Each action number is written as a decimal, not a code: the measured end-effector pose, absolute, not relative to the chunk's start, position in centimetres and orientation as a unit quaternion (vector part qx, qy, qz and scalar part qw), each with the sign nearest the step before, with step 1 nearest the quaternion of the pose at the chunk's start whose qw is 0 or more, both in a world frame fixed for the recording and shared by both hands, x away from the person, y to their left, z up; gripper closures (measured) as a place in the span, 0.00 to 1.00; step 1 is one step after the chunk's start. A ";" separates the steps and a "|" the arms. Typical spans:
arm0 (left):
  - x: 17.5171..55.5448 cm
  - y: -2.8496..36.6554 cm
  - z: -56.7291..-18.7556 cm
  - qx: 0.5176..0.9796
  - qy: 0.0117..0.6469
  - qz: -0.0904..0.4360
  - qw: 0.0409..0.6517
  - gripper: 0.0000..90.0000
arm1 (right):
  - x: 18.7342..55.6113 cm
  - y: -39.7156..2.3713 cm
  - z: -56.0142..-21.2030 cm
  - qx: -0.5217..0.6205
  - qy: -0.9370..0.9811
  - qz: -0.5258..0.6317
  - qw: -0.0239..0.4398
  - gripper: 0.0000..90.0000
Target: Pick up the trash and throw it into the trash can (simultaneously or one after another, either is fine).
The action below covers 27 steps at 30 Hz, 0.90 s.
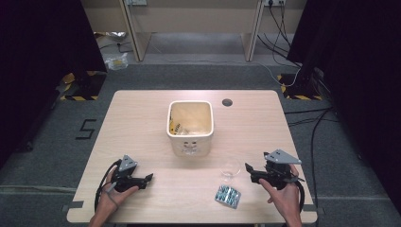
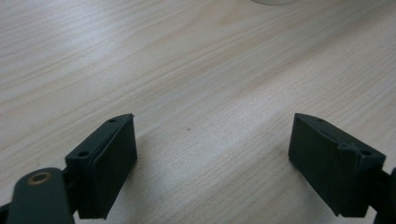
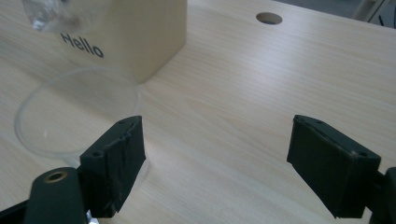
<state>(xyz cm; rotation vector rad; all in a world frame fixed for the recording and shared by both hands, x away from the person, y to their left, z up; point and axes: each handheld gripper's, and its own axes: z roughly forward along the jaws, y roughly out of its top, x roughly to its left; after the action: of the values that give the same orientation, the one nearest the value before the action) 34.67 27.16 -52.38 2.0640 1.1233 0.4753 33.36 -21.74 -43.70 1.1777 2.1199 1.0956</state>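
A cream square bin (image 1: 190, 124) stands mid-table; the right gripper view shows its side (image 3: 140, 32) printed "Hello". In front of it, to the right, stands a clear glass (image 1: 230, 168) whose rim (image 3: 74, 112) lies just left of my right gripper's jaws. A blister pack of pills (image 1: 228, 196) lies near the front edge. My right gripper (image 1: 249, 171), held in a hand, stands open just right of the glass with bare table between its jaws (image 3: 215, 163). My left gripper (image 1: 147, 179) rests open at the front left, only wood between its jaws (image 2: 212, 163).
A round cable hole (image 1: 227, 102) sits in the table (image 1: 142, 118) at the back right (image 3: 269, 18). Crumpled wrappers lie inside the bin. Cables trail over the floor to the right of the table.
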 end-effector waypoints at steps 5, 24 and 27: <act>34.7 27.2 -52.4 0.802 0.437 0.185 0.364 0.16 | 34.0 -20.6 -42.7 0.417 0.776 0.410 0.235 0.24; 34.7 27.2 -52.4 0.802 0.437 0.185 0.364 0.16 | 35.9 -17.5 -43.5 0.386 0.807 0.404 0.192 0.43; 34.7 27.2 -52.4 0.802 0.437 0.185 0.364 0.16 | 36.1 -17.2 -43.6 0.383 0.811 0.401 0.186 0.48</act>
<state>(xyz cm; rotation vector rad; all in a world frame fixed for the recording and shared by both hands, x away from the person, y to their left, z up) 34.67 27.16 -52.38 2.0636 1.1236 0.4752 36.10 -17.23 -43.64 1.0779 2.2859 1.1290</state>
